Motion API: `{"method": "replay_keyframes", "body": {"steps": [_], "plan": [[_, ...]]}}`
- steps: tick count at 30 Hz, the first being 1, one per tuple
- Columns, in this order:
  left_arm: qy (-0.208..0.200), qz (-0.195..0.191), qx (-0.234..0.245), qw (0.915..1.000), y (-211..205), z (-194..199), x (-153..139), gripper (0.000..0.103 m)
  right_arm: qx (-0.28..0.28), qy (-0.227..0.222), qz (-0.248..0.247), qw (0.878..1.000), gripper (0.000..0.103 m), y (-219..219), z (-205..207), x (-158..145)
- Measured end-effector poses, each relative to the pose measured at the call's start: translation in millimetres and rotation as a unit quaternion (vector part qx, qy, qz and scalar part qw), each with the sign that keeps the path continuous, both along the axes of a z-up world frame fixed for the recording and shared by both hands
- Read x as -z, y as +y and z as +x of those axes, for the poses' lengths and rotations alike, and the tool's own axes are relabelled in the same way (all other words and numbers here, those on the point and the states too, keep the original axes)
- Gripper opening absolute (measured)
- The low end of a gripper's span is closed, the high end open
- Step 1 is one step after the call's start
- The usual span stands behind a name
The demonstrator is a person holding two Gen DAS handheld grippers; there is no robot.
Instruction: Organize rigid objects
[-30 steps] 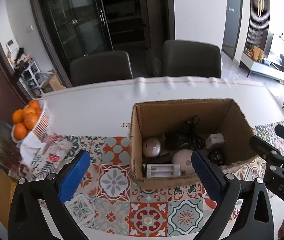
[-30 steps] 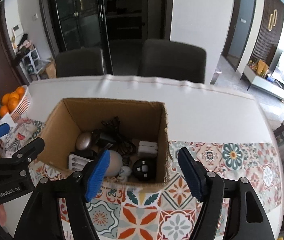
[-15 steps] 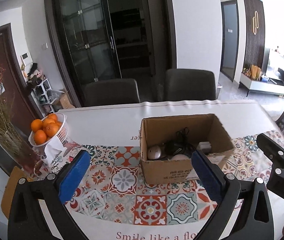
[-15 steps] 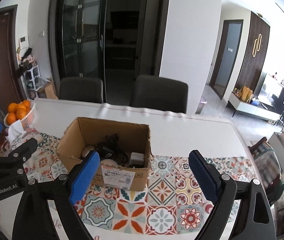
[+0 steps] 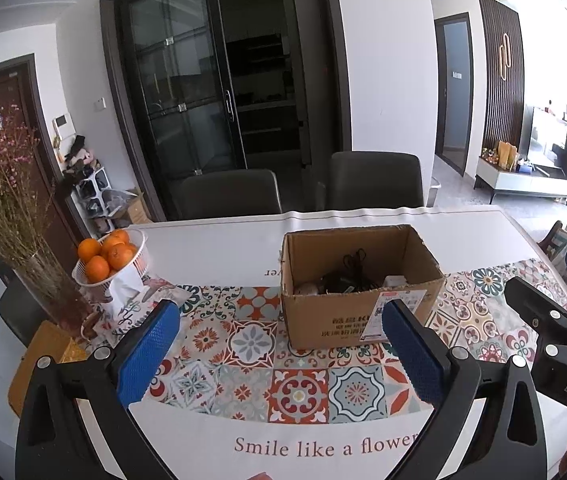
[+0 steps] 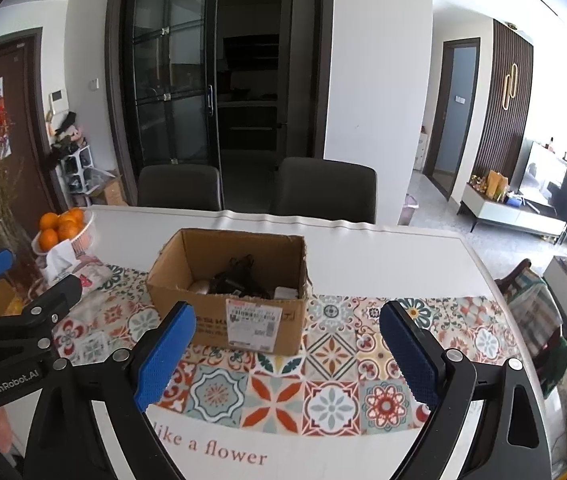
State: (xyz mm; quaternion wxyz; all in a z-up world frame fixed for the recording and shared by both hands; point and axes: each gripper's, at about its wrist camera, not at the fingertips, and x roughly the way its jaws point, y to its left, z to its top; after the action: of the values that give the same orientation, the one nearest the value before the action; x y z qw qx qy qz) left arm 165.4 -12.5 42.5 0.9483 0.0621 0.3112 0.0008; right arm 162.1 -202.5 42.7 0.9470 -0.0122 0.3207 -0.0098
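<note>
Both my left gripper [image 5: 281, 354] and right gripper [image 6: 287, 350] gape wide and empty, apart from the open brown cardboard box [image 6: 229, 276] of small gadgets mid-table, long axis parallel to the near edge, dead ahead, neither clearly nearer.

- both pictures are bright with daylight, and it seems to come from the right side, where the far room looks washed out and white.
- the glass doors [image 5: 203, 120] at the back are dark, with small shiny spots on them.
- the white table [image 6: 383, 248] glows pale and has only soft shadows.
- the box [image 5: 359, 284] is dark inside, so the things in it are hard to make out.
- straight lines bend near the edges, and the corners go black.
- the middle looks sharp.
</note>
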Motion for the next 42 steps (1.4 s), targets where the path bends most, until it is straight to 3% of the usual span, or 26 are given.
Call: {"method": "replay_keyframes", "body": {"steps": [14,42], "plan": [[-0.019,0.008,-0.002,0.9998,-4.6,-27.5,-1.5,0.103,-0.004,0.001,0.008,1.000,0.094,-3.1,-24.8,5.5],[-0.030,0.008,-0.007,0.9995,-7.1,-32.4,-12.6,0.103,0.001,-0.009,0.007,1.000,0.094,-4.2,-29.8,1.1]]}}
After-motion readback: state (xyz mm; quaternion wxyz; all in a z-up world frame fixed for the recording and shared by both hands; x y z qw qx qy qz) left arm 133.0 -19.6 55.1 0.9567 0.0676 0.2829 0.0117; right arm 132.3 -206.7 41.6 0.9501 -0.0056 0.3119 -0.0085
